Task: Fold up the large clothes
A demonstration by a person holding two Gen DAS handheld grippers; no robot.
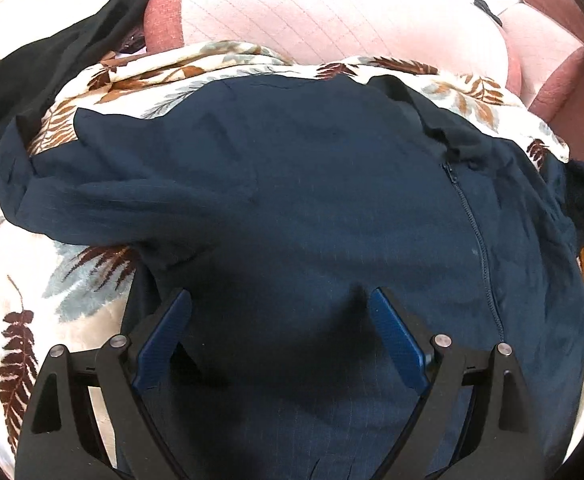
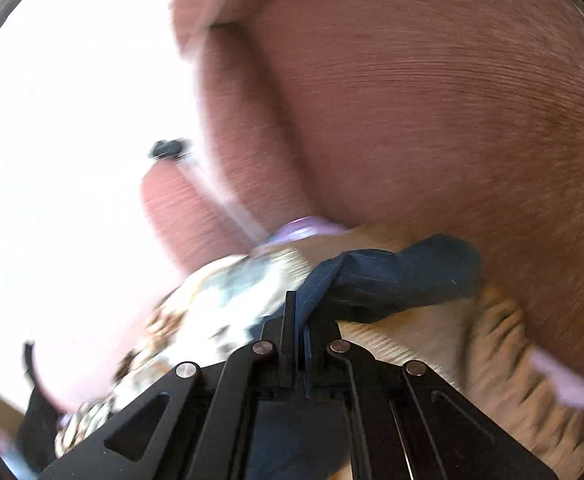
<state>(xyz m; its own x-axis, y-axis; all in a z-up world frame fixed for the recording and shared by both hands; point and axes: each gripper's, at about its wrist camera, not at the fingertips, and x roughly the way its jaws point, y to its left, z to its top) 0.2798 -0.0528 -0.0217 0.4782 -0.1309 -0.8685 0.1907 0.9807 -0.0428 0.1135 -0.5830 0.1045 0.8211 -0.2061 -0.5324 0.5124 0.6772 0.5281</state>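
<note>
A crumpled navy ripstop jacket point(image 1: 292, 184) is spread under the wide-spread left gripper point(image 1: 279, 312); a fold at twelve o'clock is pinched by the right gripper point(image 2: 298, 320).

navy blue garment point(image 1: 292, 184), faint pinstripe weave, dark zipper point(image 1: 476, 240). cream blanket point(image 1: 19, 280), rust-brown and grey-blue fern leaf print. sofa point(image 1: 332, 12), pale pink quilted cushions, brick-red trim. black cloth point(image 1: 43, 60). gripper pads point(image 1: 163, 340), blue.

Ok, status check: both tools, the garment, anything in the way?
Left tool open above navy garment, gripping nothing. Right tool shut on a navy fold. Garment spread on leaf-print blanket. Black cloth far left, clear.
</note>
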